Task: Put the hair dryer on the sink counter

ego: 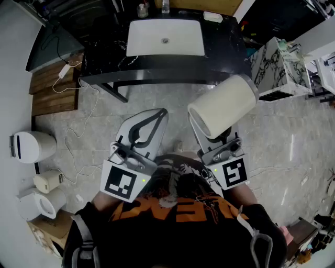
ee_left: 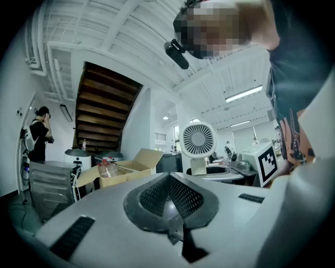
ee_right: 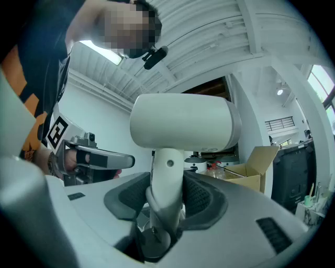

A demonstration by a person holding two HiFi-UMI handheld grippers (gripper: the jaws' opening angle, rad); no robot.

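A cream hair dryer point(ego: 224, 104) stands with its barrel up, and my right gripper point(ego: 213, 137) is shut on its handle point(ee_right: 166, 183). In the right gripper view the barrel point(ee_right: 183, 124) lies crosswise above the jaws, which press on the handle from both sides. My left gripper point(ego: 163, 111) is held beside it, to the left, shut with nothing in it; its pads meet at the tip point(ee_left: 168, 179). Both are held above the tiled floor, in front of the black sink counter point(ego: 104, 63) with its white basin point(ego: 165, 39).
Bottles point(ego: 142, 9) and a soap dish point(ego: 212, 17) stand at the counter's back edge. A marble-patterned cabinet point(ego: 275, 68) is at the right. White bins point(ego: 31, 146) and a cable point(ego: 78, 131) lie on the floor at the left. A person point(ee_left: 38, 135) stands far left.
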